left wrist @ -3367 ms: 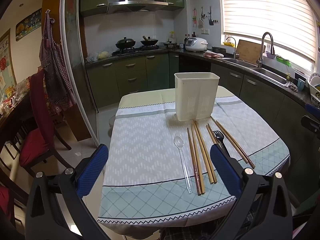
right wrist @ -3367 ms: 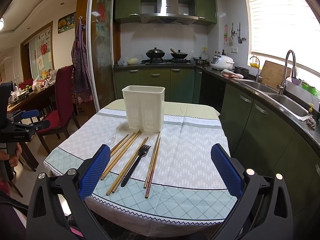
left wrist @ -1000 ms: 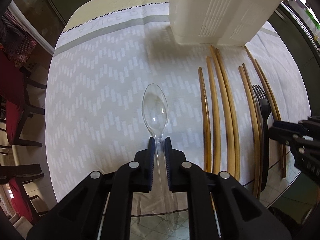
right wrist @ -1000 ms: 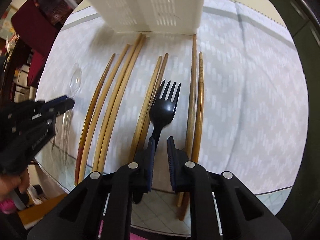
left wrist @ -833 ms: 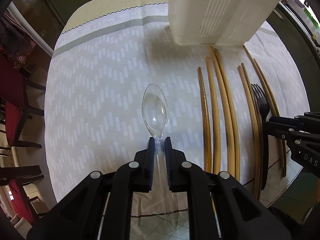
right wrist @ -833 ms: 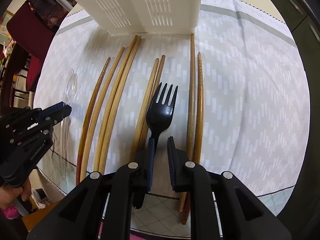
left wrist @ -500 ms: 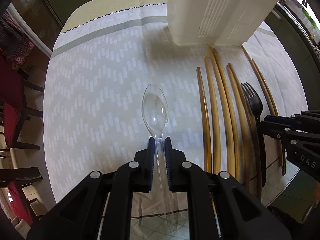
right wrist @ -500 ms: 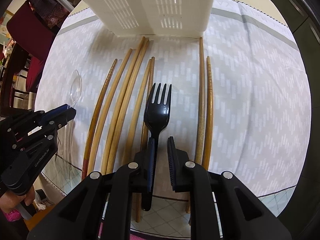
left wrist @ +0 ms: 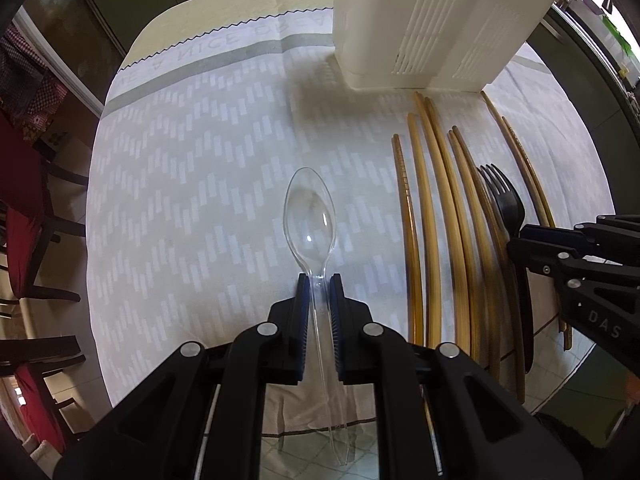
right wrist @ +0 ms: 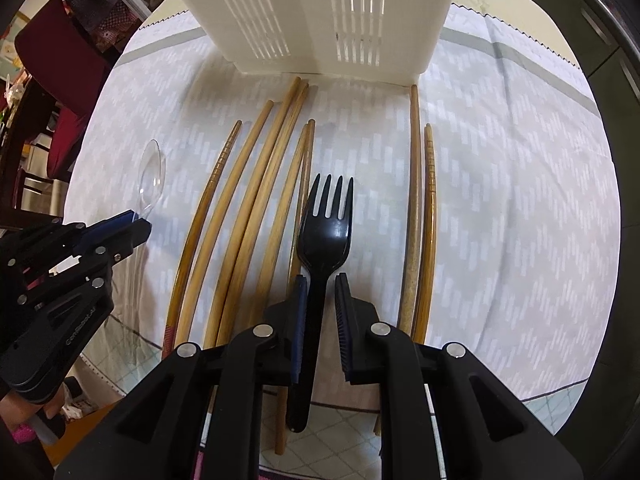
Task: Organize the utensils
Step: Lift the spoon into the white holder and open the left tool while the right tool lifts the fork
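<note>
The left gripper point(left wrist: 319, 280) is clamped on the spoon point(left wrist: 310, 216) handle at lower centre of its view, the bowl pointing up the frame. The right gripper point(right wrist: 321, 282) is closed narrowly on the fork point(right wrist: 326, 232) handle, tines pointing up. Chopsticks point(right wrist: 248, 216) lie on the cloth point(right wrist: 500, 200) beside the fork, running up to the white holder point(right wrist: 312, 12) at the frame's top.
</note>
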A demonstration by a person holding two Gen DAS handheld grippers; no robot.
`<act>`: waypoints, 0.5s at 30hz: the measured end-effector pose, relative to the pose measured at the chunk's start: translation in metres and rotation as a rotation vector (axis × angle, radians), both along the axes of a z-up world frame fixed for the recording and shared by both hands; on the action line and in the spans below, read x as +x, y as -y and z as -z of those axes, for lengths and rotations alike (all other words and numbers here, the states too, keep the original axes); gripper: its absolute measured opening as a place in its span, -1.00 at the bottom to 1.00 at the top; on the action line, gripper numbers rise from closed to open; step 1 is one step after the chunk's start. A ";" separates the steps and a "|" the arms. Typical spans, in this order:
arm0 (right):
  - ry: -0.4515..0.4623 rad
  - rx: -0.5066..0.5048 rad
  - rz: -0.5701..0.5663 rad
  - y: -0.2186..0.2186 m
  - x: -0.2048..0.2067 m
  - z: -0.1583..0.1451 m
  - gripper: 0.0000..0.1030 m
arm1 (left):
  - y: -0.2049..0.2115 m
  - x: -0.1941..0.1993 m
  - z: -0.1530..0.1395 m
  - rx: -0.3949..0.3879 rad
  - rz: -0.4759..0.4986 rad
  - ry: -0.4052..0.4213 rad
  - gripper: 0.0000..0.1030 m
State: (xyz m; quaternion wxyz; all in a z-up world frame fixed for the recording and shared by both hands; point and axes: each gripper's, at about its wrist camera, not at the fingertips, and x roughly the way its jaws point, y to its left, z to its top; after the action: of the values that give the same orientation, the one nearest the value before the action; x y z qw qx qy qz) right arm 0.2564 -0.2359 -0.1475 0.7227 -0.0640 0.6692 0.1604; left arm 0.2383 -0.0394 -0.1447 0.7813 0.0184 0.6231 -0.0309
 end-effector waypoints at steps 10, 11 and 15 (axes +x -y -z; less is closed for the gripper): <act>0.128 -0.004 -0.016 -0.007 -0.018 0.003 -0.81 | 0.003 -0.001 -0.001 -0.009 -0.023 0.012 -0.81; 0.136 0.013 -0.007 -0.004 -0.019 0.000 -0.81 | 0.002 -0.001 -0.001 -0.014 -0.026 0.016 -0.82; 0.226 0.090 0.004 0.010 -0.028 -0.032 -0.81 | -0.006 -0.003 -0.014 -0.036 -0.028 0.049 -0.83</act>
State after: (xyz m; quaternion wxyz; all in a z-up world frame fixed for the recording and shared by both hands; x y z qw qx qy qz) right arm 0.2281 -0.2461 -0.1160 0.7961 -0.0482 0.5756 0.1805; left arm 0.2352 -0.0331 -0.1304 0.7970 -0.0036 0.6032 -0.0305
